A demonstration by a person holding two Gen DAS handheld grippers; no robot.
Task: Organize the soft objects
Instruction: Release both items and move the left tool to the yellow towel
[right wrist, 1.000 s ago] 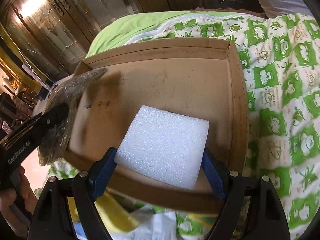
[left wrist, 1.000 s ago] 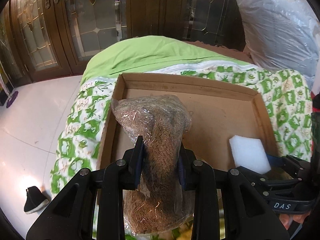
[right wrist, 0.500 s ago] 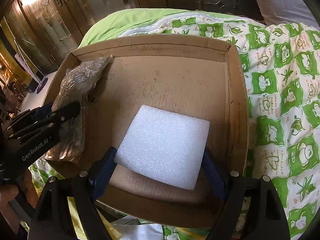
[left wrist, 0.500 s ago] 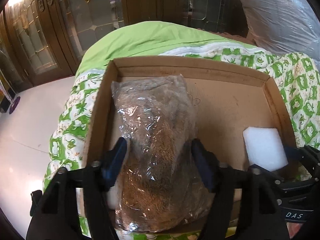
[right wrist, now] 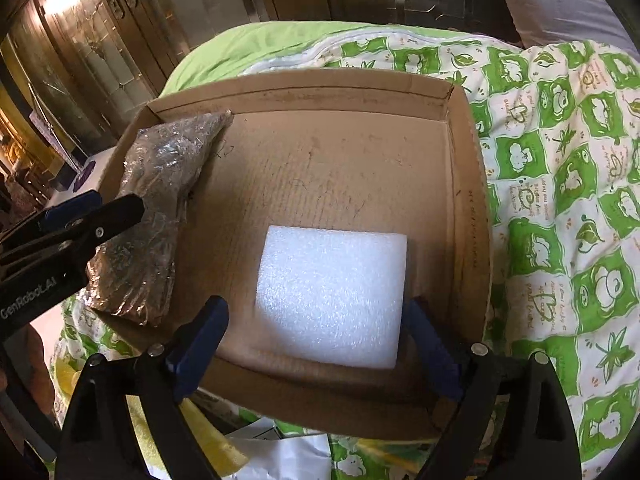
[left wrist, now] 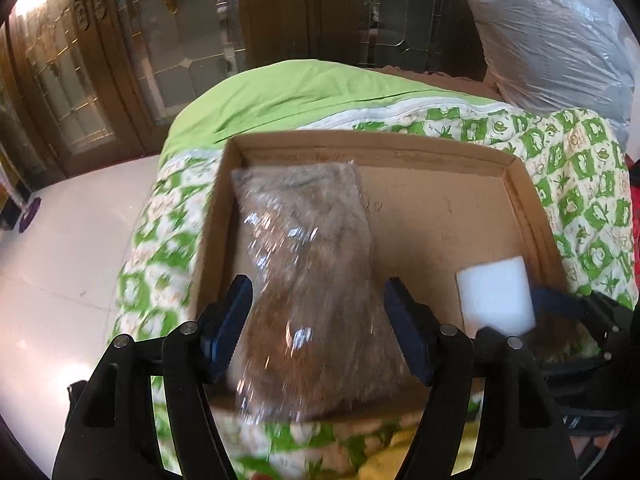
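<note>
Here: box (right wrist: 468, 184) on quilt (right wrist: 560, 200), two soft items inside.
Left gripper (left wrist: 318, 320) apart around bag (left wrist: 312, 280); right gripper (right wrist: 320, 344), just widened, loose around foam (right wrist: 332, 296).

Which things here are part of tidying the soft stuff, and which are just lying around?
Part of the job:
- bag of brown fibre, in the box's left side
- foam block, near the right wall
- box
- left tongs, open
- right tongs, jaws just opening

Just lying about:
- quilt
- big plastic sack
- doors

A home bedroom — quilted bed (right wrist: 560, 168), leaded-glass wooden doors (left wrist: 132, 64).
</note>
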